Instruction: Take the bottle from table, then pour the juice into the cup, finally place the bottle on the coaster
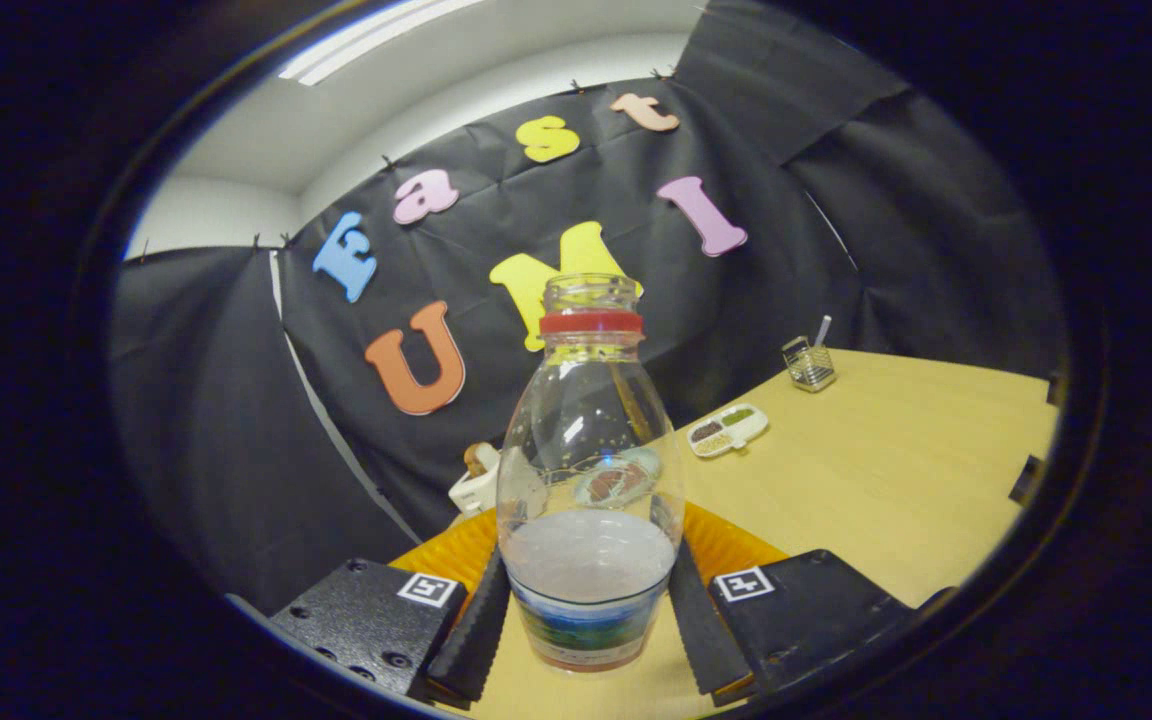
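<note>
Holding: we have the hand-held gripper point(588, 610) closed on the bottle point(588, 480), both fingers point(476, 625) pressed against its lower sides.
Step in hand: we judge this to be the carrying stage, the bottle taken up or just about to leave the desk point(886, 480); we cannot tell whether its base touches the surface.
Bottle position: upright between the fingers, in front of an orange ribbed thing point(726, 545) that may be the coaster, though we cannot say for sure.
Bottle look: clear plastic, open at the top with a red ring at the neck, a pale cloudy liquid filling roughly its lower third, a coloured label band near the base.
Cup: we cannot pick it out with confidence; a small white object point(476, 485) sits just behind the bottle on our left.
Other things: a small divided dish point(728, 430) and a wire holder point(809, 363) stand well beyond, further along the desk.
Next move: we think it calls for bringing the open mouth over the cup and tilting slowly, since the bottle has no cap and the liquid would slosh.
</note>
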